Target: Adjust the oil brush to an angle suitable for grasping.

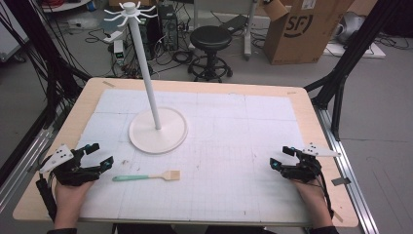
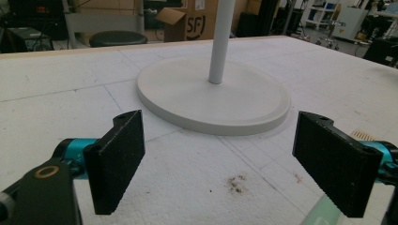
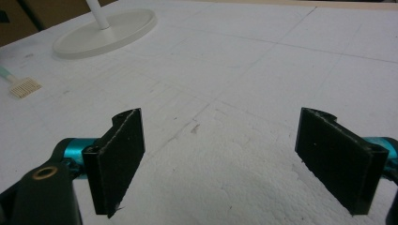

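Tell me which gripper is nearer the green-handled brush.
Left. The left gripper sits just beside the brush, at its handle end, while the right gripper rests far across the table beyond the bristle end.

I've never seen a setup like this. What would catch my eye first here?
Probably the tall white stand with hooks on top, rising from its round base at the table's far left. In front of it lies a small brush with a green handle. A hand-held gripper rests at each near corner, left and right, both open.
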Demonstrator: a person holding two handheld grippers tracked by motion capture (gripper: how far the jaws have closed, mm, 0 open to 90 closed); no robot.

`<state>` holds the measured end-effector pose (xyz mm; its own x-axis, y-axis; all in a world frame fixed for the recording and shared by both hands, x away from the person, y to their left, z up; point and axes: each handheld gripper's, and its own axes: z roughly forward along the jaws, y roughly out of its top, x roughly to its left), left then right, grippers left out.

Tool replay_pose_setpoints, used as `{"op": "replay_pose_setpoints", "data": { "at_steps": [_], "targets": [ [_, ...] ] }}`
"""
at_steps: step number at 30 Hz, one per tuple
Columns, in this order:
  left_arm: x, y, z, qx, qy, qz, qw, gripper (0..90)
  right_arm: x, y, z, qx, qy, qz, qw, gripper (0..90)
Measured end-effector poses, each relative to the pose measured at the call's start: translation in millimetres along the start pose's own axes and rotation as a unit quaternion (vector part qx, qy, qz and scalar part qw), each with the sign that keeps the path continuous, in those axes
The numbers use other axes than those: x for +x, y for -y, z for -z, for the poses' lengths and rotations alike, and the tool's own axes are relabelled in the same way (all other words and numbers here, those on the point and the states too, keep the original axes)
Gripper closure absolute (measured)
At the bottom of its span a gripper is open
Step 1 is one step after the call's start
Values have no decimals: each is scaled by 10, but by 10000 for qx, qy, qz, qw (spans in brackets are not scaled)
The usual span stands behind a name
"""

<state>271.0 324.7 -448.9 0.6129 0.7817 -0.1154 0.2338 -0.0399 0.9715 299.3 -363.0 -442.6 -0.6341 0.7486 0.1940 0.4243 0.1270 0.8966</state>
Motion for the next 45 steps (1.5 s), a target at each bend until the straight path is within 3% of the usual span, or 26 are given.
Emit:
{"op": "replay_pose_setpoints", "data": {
  "at_steps": [11, 20, 45],
  "targets": [
    [6, -26, 56, -35, 4, 81, 10000, 161, 2, -15, 13, -106, 12, 77, 9999, 159],
    [-62, -85, 23, -3, 407, -7, 9992, 156, 1, -30, 24, -152, 19, 104, 9998, 160],
    [-165, -99, -55, 283, 977, -298, 9944, 210, 11, -41, 24, -126, 13, 126, 9998, 161]
  ]
}}
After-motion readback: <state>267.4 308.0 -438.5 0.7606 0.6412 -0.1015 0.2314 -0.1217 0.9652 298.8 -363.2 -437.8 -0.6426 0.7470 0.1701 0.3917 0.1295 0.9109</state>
